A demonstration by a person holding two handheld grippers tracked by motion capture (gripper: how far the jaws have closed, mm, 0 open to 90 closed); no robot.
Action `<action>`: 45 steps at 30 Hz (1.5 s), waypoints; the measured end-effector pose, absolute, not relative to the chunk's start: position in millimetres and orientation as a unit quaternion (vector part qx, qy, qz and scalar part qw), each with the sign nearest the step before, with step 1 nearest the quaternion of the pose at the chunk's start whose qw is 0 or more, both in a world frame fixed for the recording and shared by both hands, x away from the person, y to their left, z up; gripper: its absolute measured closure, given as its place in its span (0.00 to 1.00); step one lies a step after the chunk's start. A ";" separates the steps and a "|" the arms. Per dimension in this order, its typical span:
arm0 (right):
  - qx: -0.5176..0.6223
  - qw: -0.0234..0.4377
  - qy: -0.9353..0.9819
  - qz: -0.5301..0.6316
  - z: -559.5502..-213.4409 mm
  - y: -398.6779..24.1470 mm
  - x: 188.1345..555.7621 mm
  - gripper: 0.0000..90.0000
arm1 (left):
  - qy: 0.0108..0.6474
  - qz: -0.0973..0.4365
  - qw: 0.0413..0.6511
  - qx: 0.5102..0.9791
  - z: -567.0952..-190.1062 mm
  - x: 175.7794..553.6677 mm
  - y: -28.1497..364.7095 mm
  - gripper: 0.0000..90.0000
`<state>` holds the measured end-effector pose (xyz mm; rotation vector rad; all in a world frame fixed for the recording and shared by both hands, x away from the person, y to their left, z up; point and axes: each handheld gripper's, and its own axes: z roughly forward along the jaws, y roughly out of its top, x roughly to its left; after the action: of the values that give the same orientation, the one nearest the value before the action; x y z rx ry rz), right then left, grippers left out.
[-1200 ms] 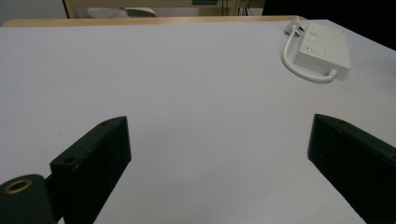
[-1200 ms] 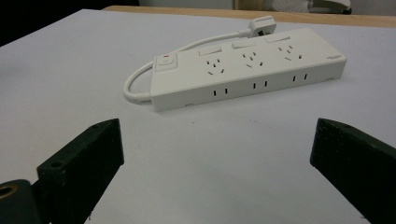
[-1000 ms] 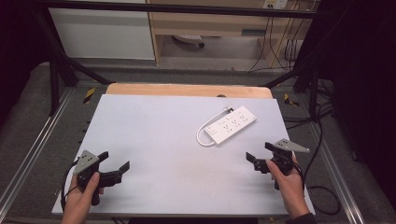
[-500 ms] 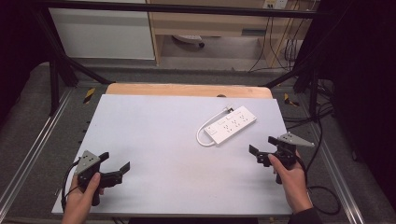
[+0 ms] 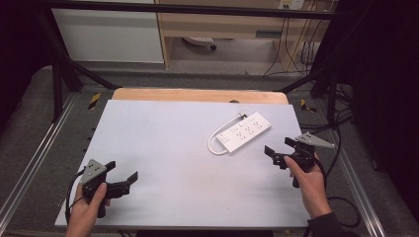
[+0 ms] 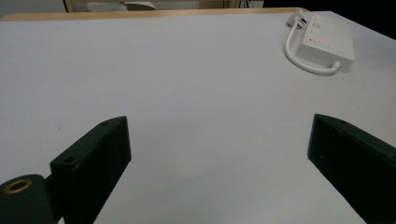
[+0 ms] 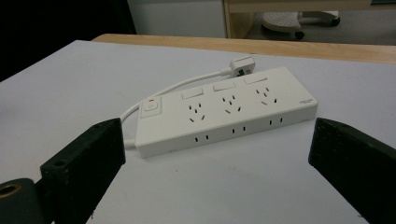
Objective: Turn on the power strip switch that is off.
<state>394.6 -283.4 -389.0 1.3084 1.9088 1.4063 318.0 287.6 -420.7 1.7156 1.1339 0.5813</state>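
A white power strip (image 5: pixel 245 131) with a short looped cable and plug lies on the right half of the pale table (image 5: pixel 163 148). In the right gripper view the power strip (image 7: pixel 224 109) sits just ahead of the jaws, its sockets and switches facing up. My right gripper (image 5: pixel 280 150) is open, empty, a little right of the strip. At the table's front left, my left gripper (image 5: pixel 122 172) hovers open and empty. Far off at the upper right of the left gripper view lies the power strip (image 6: pixel 324 39).
A wooden board edge (image 5: pixel 197 95) runs along the table's far side. Metal rails (image 5: pixel 29 168) flank the table. A shelf unit and cables (image 5: pixel 296 44) stand beyond it on the floor.
My right gripper has moved forward and slightly left, closer to the power strip. The left gripper has stayed in place.
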 end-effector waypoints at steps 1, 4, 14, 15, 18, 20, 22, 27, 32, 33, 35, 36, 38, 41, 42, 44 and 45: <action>0.472 0.216 0.687 0.508 -387.1 -283.6 396.8 0.06 | 0.464 0.238 0.481 0.705 -420.9 318.9 287.3 0.06; 0.474 0.217 0.685 0.508 -385.7 -283.4 401.2 0.06 | 0.460 0.240 0.477 0.709 -421.5 326.2 283.0 0.06; 0.481 0.222 0.676 0.513 -380.3 -280.2 416.1 0.09 | 0.459 0.242 0.482 0.706 -421.5 342.3 281.1 0.07; 0.480 0.223 0.677 0.512 -379.6 -279.7 417.5 0.08 | 0.456 0.240 0.480 0.710 -422.3 345.3 279.1 0.07; 0.480 0.223 0.678 0.510 -377.8 -278.4 419.8 0.09 | 0.452 0.238 0.477 0.716 -423.2 346.1 277.7 0.07; 0.478 0.225 0.679 0.510 -375.2 -277.4 421.8 0.09 | 0.451 0.235 0.476 0.717 -423.6 344.8 277.3 0.07; 0.478 0.229 0.680 0.507 -371.5 -275.2 425.4 0.09 | 0.451 0.235 0.477 0.718 -423.7 343.6 277.5 0.07; 0.478 0.232 0.682 0.503 -368.8 -273.2 431.1 0.09 | 0.452 0.232 0.472 0.720 -425.2 341.6 277.8 0.07; 0.480 0.231 0.681 0.502 -366.4 -272.4 437.8 0.09 | 0.453 0.234 0.472 0.719 -425.4 341.0 278.9 0.07; 0.482 0.231 0.680 0.501 -365.9 -272.1 439.2 0.09 | 0.453 0.233 0.472 0.719 -425.5 341.0 278.9 0.07; 0.484 0.232 0.679 0.501 -364.0 -272.8 444.5 0.10 | 0.453 0.233 0.472 0.719 -425.5 340.8 279.3 0.07; 0.484 0.232 0.679 0.501 -364.0 -272.8 444.5 0.10 | 0.453 0.234 0.472 0.719 -425.5 340.5 279.4 0.07; 0.486 0.231 0.676 0.503 -362.5 -273.8 448.2 0.11 | 0.452 0.234 0.470 0.721 -425.5 340.1 280.0 0.07; 0.494 0.230 0.665 0.510 -360.2 -275.6 454.6 0.14 | 0.453 0.234 0.471 0.720 -425.7 340.0 280.5 0.07; 0.496 0.230 0.663 0.511 -359.6 -275.7 456.2 0.14 | 0.453 0.235 0.471 0.720 -425.6 340.0 280.5 0.07; 0.495 0.231 0.662 0.513 -358.6 -275.4 458.7 0.15 | 0.454 0.234 0.471 0.720 -425.6 340.0 280.3 0.07; 0.495 0.231 0.662 0.513 -358.6 -275.4 458.7 0.15 | 0.453 0.234 0.470 0.721 -425.5 339.9 280.4 0.07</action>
<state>458.7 -275.4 -358.6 1.3625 1.8192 1.4119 339.9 280.4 -425.5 1.7656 1.1095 0.5740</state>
